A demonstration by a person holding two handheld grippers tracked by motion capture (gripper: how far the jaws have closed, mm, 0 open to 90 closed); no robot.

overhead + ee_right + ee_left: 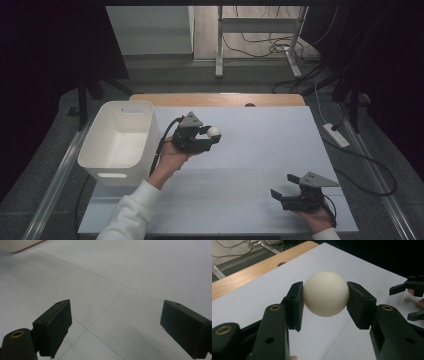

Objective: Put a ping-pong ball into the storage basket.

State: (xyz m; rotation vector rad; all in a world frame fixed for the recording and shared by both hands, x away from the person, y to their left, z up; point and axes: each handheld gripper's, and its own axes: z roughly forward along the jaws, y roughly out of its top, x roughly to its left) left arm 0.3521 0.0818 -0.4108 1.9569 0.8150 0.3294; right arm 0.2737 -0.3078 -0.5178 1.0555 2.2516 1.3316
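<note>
A cream white ball (325, 293) is clamped between the two black jaws of my left gripper (324, 302), lifted above the white table top. From above, the ball (214, 132) and the left gripper (212, 136) sit over the table's middle left, just right of the white bin (120, 142). My right gripper (282, 187) is held near the front right edge, jaws wide apart and pointing left. The right gripper (115, 327) has nothing but bare table between its jaws. That right gripper (409, 301) is also seen far off in the left gripper view.
The white bin, a deep plastic basket with handle slots, stands at the table's left edge and looks empty. A wooden strip (215, 99) runs along the far edge. Beyond are floor cables and a metal frame (257, 35).
</note>
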